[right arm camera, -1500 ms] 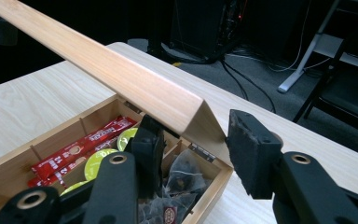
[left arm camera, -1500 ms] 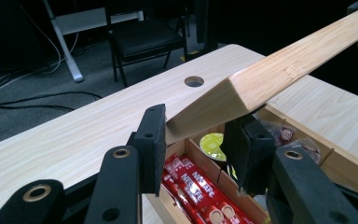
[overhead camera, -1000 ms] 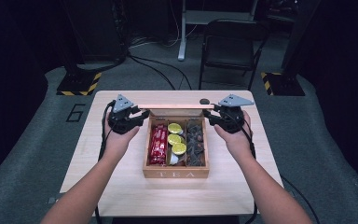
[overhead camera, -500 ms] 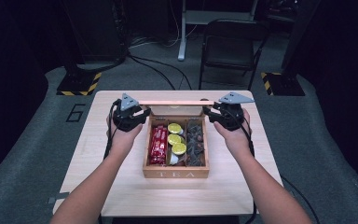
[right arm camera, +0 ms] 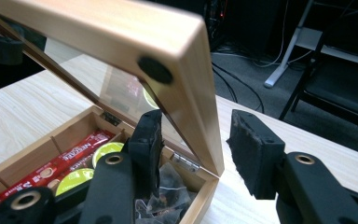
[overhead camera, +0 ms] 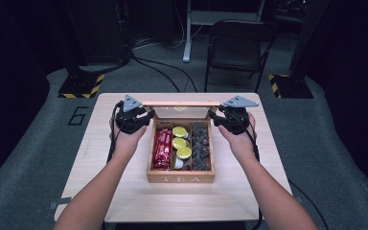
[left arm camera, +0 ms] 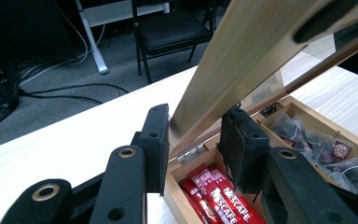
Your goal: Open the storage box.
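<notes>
Item: wooden tea box (overhead camera: 180, 178), lettered on its front wall, standing at the centre of the pale counter (overhead camera: 100, 158), with a dark chair (overhead camera: 235, 48) on the floor beyond at 12 o'clock. Its lid (overhead camera: 180, 103), a wood frame around a clear pane, is hinged along the far wall at 12 o'clock and stands raised and tilted over the open compartments. Contents, from 9 o'clock to 3 o'clock: red coffee sachets (overhead camera: 163, 148), yellow-topped capsules (overhead camera: 179, 142), dark wrapped tea bags (overhead camera: 201, 146). Left gripper (overhead camera: 146, 117), at the lid's 9 o'clock edge: its fingers (left arm camera: 156, 140) are clenched on the side rail of the frame, which runs up between them in the left gripper view. Right gripper (overhead camera: 215, 117), at the lid's 3 o'clock edge: its jaws have just been opening; the frame's corner stands between them, but the outer of the fingers (right arm camera: 256, 154) is clear of the wood, so this side is released. Handling: the lid looks light and stiff, and it should swing freely on its small metal hinges (right arm camera: 185, 162). The finished wood looks smooth enough to slip under a loose pinch. The pane is probably the fragile part. Best hold is across the wooden side rails near the free front edge, never on the pane. With one side let go, the weight likely rests on the left grip and the hinges. It should be lowered or raised evenly, since a twist would strain the hinges and a drop would slam it down on the box.
</notes>
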